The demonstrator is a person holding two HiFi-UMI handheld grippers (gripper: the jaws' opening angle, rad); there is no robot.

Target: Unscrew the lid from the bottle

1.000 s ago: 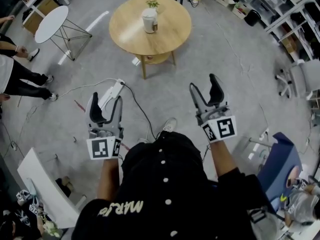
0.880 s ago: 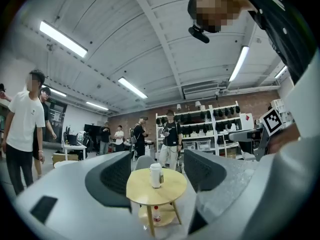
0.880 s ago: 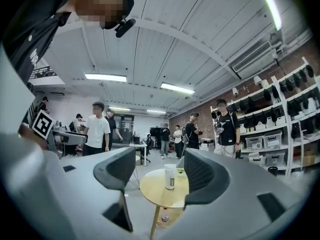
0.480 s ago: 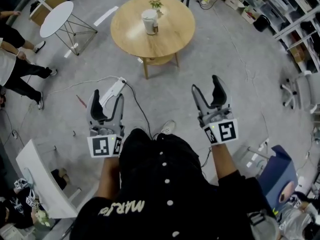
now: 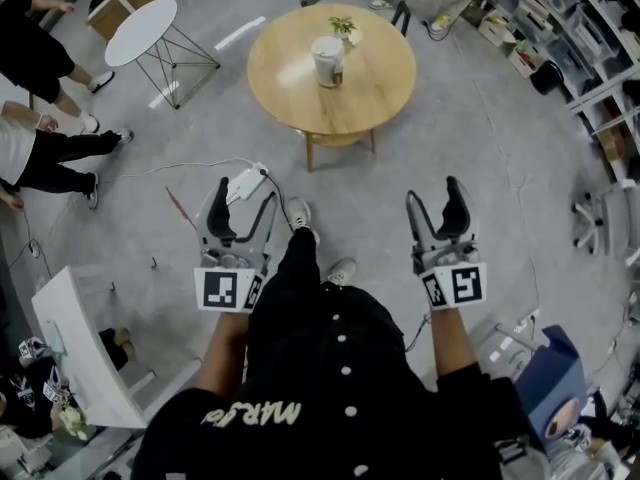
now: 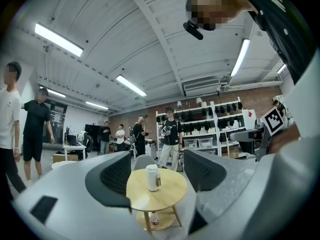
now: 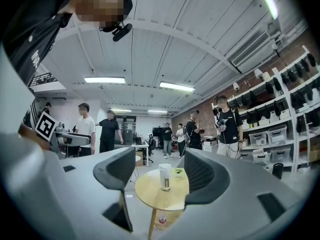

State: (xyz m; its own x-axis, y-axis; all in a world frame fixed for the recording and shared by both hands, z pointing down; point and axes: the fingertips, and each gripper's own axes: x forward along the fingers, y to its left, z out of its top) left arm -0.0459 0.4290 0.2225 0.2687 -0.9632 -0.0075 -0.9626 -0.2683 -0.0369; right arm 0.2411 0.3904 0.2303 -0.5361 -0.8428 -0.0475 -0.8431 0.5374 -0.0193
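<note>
Approach to the tabletop. The bottle (image 5: 327,61) is standing upright near the middle of the round wooden tabletop (image 5: 290,83). A small potted plant (image 5: 345,27) is sitting just beside it, toward the far edge. The left gripper (image 5: 243,203) and the right gripper (image 5: 437,196) are pointing level toward the tabletop from well short of its near edge, over the grey floor (image 5: 500,168). Both grippers are holding their jaws spread, with nothing between the pads. In each gripper view the distant bottle is showing in the gap between the jaws, untouched.
</note>
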